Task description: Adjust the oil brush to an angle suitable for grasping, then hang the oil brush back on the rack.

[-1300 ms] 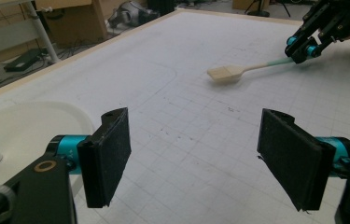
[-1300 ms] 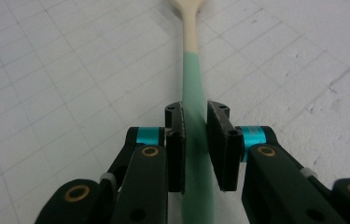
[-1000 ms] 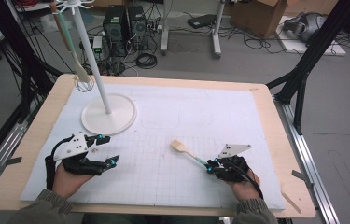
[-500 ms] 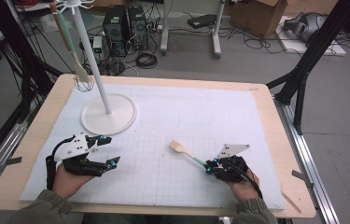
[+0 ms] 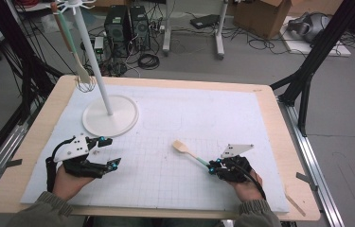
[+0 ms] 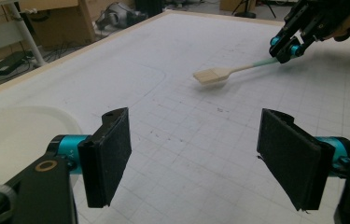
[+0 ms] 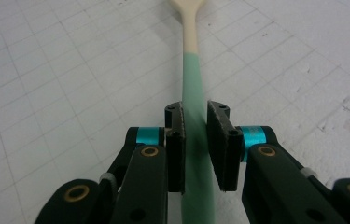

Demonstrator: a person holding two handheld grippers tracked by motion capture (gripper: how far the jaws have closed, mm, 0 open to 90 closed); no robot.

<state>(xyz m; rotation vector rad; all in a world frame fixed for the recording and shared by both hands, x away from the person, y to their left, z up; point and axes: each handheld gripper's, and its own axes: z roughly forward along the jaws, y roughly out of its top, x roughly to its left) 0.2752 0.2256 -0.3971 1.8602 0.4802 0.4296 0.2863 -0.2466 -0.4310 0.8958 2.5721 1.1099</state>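
Note:
A spatula (image 5: 181, 145) with a pale wooden head and a green handle lies low over the white grid mat, right of centre, its head pointing to the far left. My right gripper (image 5: 211, 166) is shut on the green handle; in the right gripper view both pads of the gripper (image 7: 196, 109) press the handle's sides and the spatula (image 7: 190, 28) runs straight ahead. My left gripper (image 5: 110, 152) rests at the mat's left, open, with nothing between its jaws. The left gripper view has its own gripper (image 6: 200, 161) spread wide, with the spatula (image 6: 214, 74) and the right gripper (image 6: 284, 49) beyond.
A white stand with a round base (image 5: 110, 116) and a tall pole stands at the far left of the mat (image 5: 260, 123). A whisk (image 5: 84, 80) with a green handle hangs from its top. A thin wooden strip (image 5: 294, 203) lies by the table's near right corner.

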